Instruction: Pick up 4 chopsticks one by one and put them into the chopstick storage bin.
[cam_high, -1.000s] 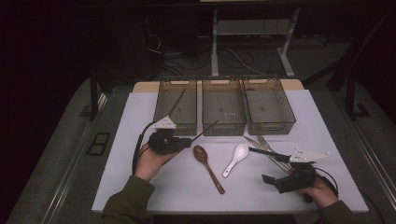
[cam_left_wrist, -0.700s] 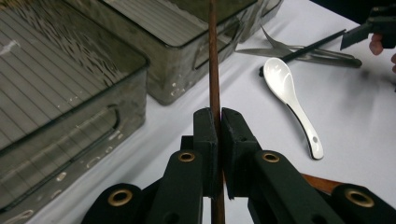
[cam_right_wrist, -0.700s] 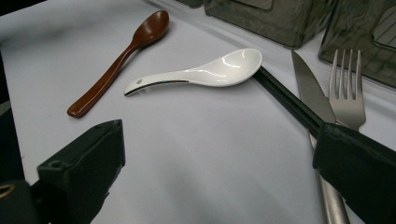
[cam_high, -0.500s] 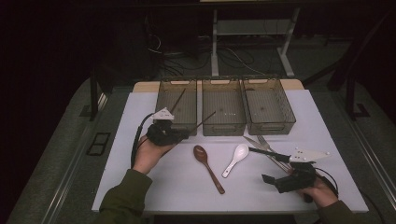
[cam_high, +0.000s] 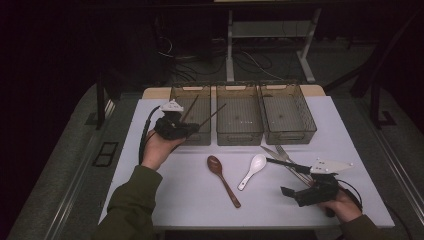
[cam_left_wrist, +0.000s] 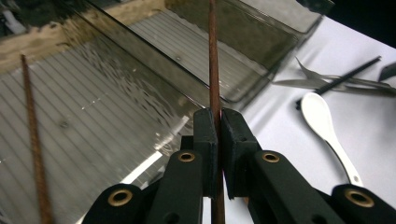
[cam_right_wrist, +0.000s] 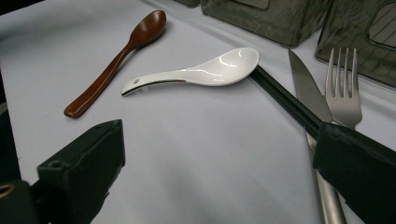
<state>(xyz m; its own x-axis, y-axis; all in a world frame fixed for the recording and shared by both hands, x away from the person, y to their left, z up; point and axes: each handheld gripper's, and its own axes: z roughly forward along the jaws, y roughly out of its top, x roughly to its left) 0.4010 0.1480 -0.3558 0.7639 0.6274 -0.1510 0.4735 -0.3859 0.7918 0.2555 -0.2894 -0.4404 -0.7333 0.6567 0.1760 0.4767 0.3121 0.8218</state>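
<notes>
Firmly, the left gripper (cam_left_wrist: 218, 135) clamps a brown chopstick (cam_left_wrist: 214, 60) that slants beyond its jaws over the left bin (cam_high: 181, 95) (a second chopstick (cam_left_wrist: 33, 140) leans inside). Nearer the person, the right gripper (cam_right_wrist: 215, 172) stands open, a black chopstick (cam_right_wrist: 285, 100) beside one jaw.

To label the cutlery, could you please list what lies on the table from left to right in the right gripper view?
Brown wooden spoon → white spoon → black chopstick → knife → fork.
</notes>
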